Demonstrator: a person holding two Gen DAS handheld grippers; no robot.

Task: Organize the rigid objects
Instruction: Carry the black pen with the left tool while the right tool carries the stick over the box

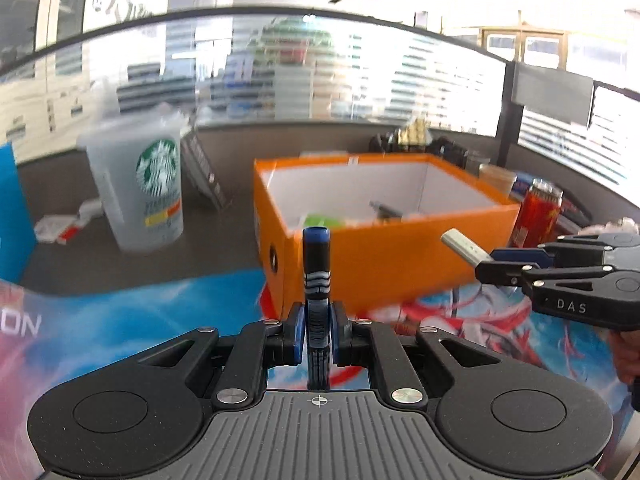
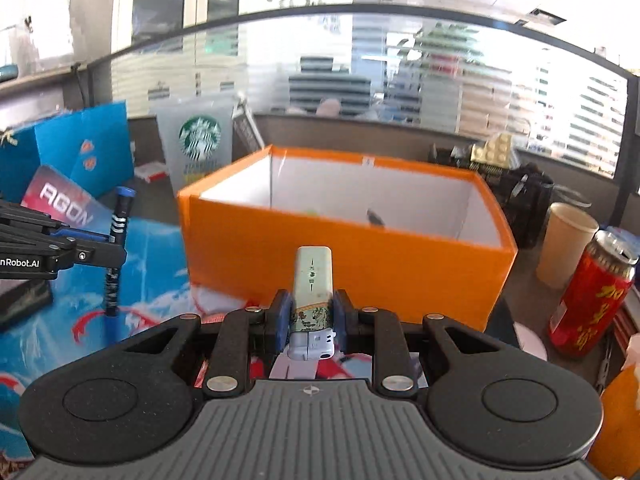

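The left tongs (image 1: 316, 334) are clamped on a slim black-and-blue ribbed pen-like tool (image 1: 316, 280), and the right tongs (image 2: 310, 318) on a pale, patterned plastic lighter (image 2: 313, 292). Both are held just short of the open orange cardboard box (image 2: 360, 264) ahead. Each item pokes far beyond its pads, so a tip could catch the near wall and twist loose. The right tongs sit close beside the left, so a converging drop risks a bump. The red drink can (image 2: 590, 300) beside the right tongs could be knocked over.

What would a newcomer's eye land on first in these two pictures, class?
The open orange box at the centre of the desk draws the eye first. In front of it, the left gripper has its jaws shut on a blue-and-black pen, and the right gripper holds a lighter. A red can stands right of the box.
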